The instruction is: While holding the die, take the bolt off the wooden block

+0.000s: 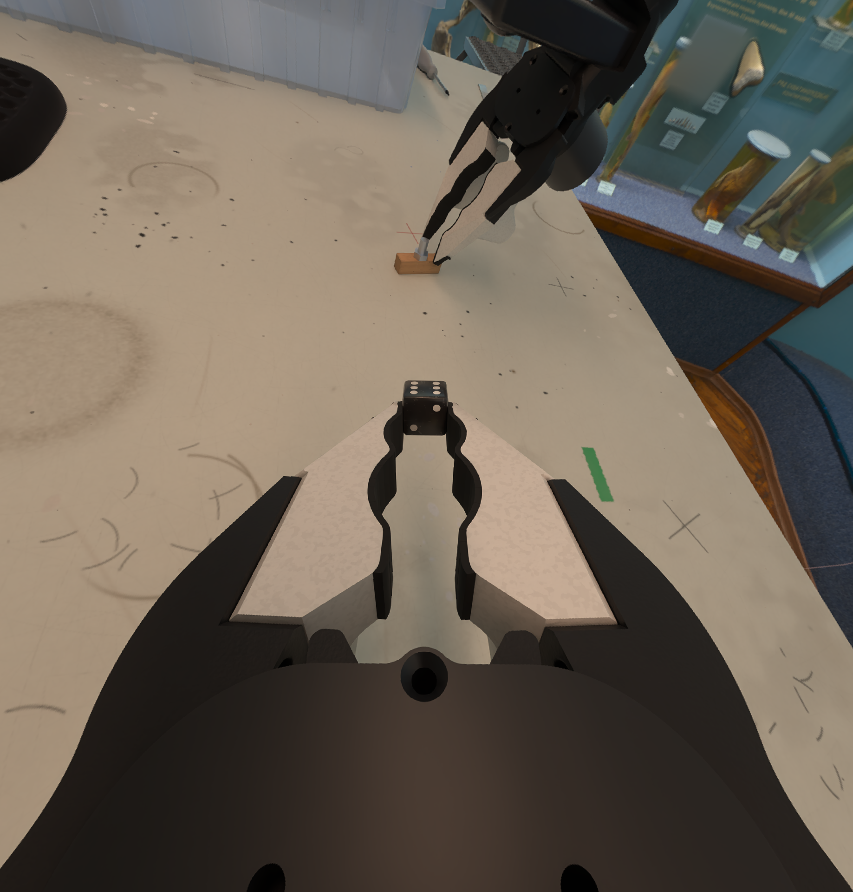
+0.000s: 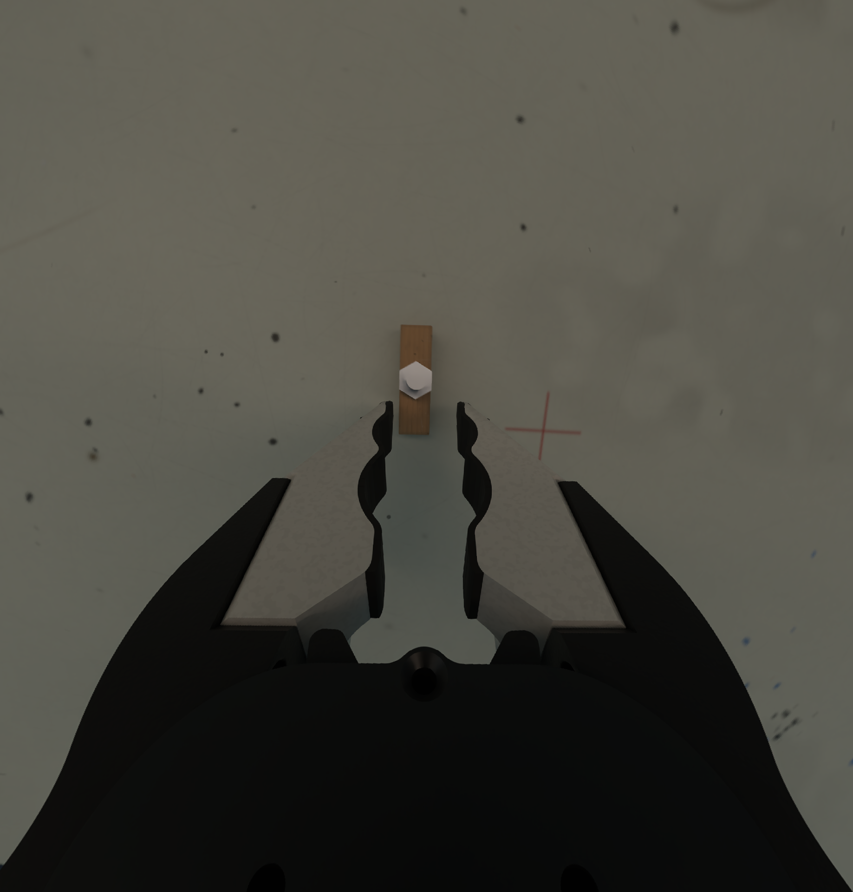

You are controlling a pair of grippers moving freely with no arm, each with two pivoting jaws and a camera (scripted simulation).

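Note:
My left gripper [image 1: 424, 409] is shut on a black die [image 1: 424, 417] with white pips, held at the fingertips above the table. A small wooden block [image 1: 414, 265] lies farther ahead with a grey hex bolt [image 1: 421, 252] standing on it. My right gripper [image 1: 431, 251] points down over it. In the right wrist view my right gripper [image 2: 424, 406] is open and empty, and its fingertips flank the near end of the wooden block [image 2: 416, 345]. The bolt [image 2: 415, 380] sits at mid-block, just beyond the tips.
A black perforated object [image 1: 9, 116] lies at the far left and a translucent bin [image 1: 270, 43] at the back. A green tape strip [image 1: 597, 474] lies near the table's right edge. A display case with jars [image 1: 752, 169] stands beyond. A red cross mark [image 2: 543, 429] is beside the block.

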